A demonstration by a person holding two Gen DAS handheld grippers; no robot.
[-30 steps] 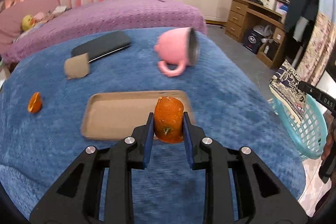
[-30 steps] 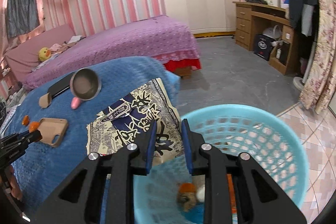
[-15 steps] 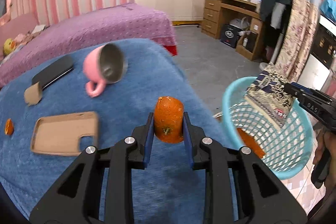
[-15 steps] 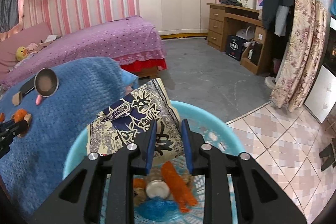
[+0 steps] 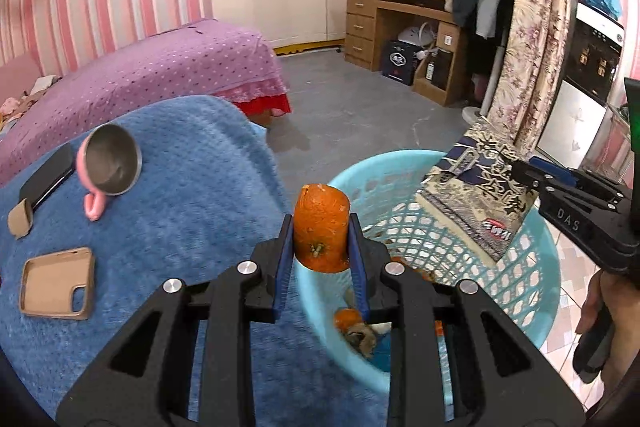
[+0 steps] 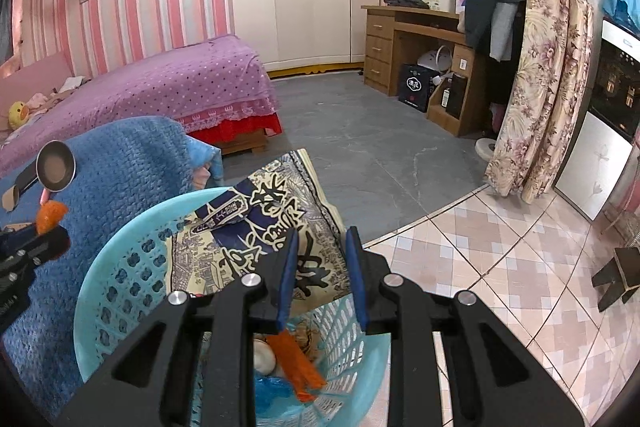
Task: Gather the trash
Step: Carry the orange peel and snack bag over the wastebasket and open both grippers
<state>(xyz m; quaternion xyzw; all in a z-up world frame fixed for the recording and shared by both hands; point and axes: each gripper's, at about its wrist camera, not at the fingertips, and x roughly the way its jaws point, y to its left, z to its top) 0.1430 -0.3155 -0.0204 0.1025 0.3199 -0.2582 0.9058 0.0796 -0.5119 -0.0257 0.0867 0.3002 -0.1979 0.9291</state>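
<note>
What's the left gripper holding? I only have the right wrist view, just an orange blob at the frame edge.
Observer: An orange piece, stem scar facing the camera, pinched upright in the left gripper.
Operator: Over the basket yet?
Observer: Roughly. In the left wrist view it lines up with the near left rim of the blue basket, not the middle.
Operator: Anything else on the blanket?
Observer: A tan phone case lies flat, left of that gripper.

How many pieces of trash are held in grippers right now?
2. An orange peel is clamped in the left gripper at the basket rim; a printed snack bag is in the right gripper above the basket.
</note>
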